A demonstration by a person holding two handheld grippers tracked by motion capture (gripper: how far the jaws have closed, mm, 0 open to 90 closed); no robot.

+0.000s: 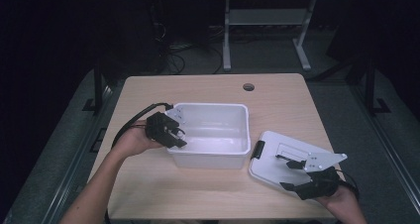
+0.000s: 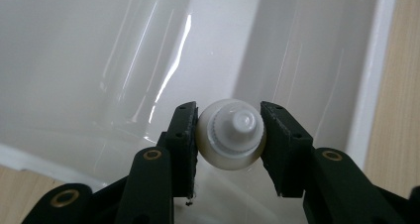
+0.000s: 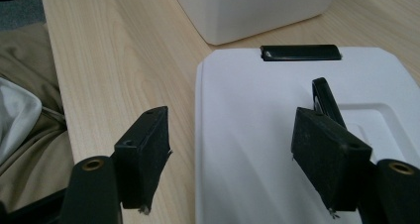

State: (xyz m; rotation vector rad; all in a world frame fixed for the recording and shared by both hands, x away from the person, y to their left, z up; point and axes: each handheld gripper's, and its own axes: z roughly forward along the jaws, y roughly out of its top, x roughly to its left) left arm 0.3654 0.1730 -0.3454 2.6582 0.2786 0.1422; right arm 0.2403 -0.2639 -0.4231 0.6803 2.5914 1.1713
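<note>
We hold a small round white plastic bottle [image 2: 231,134], cap toward the camera, clamped in our left gripper [image 1: 171,134] over the open white plastic bin [image 1: 241,116] on the wooden bench [image 1: 148,184]. Next, we judge, comes lowering and releasing it inside. Our right gripper [image 3: 237,154], jaws apart, hovers above the flat white lid [image 3: 247,115]. We read no writing.

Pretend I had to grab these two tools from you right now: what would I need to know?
Left gripper: shut on a small white capped bottle, held over the open white bin.
Right gripper: open, holding nothing, jaws either side of the near edge of the white lid, which lies flat on the table to the right of the bin.
Done: bottle picked up and brought to the bin.
Left, probably: let the bottle go into the bin, then fit the lid on.
</note>
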